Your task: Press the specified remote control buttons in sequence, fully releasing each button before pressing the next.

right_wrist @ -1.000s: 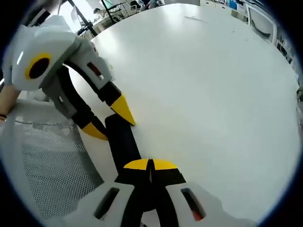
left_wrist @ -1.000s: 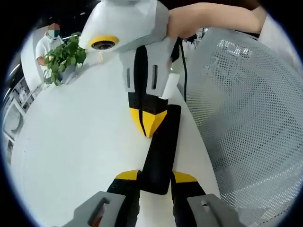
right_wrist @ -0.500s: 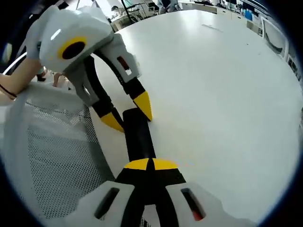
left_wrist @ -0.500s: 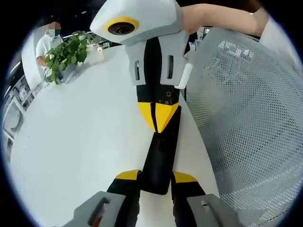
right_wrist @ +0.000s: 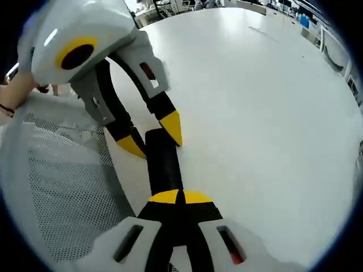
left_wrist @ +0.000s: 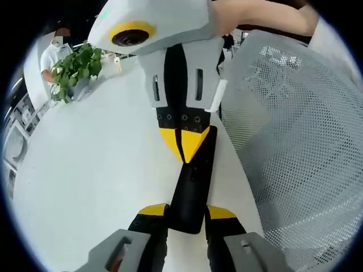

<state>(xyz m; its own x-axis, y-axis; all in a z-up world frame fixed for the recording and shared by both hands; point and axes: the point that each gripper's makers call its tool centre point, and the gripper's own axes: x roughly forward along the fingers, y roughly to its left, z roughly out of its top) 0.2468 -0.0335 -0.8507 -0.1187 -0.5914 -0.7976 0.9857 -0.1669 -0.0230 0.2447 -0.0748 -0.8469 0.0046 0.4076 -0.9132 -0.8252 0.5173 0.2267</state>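
Lying lengthwise on the white round table point(left_wrist: 85, 170), the long black slab-shaped remote control point(left_wrist: 191, 181) sat close to the table's edge, just beside a white mesh chair back point(left_wrist: 295, 153). The left gripper point(left_wrist: 186, 211) clasped the remote's near end between its two yellow-tipped jaws, one on each long side. In the right gripper view the same remote point(right_wrist: 163, 165) ran from that gripper point(right_wrist: 153, 137) toward the camera. The right gripper point(right_wrist: 180, 196) had its yellow tips drawn together into a single point with no gap between them, holding nothing. Seen from the left gripper view, that joined point point(left_wrist: 184, 145) pressed down on the remote's top face, near its far end. A hand point(left_wrist: 255, 14) held the right gripper's grey body from above. Farther off, a green leafy potted plant point(left_wrist: 76, 68) stood at the table's far edge.
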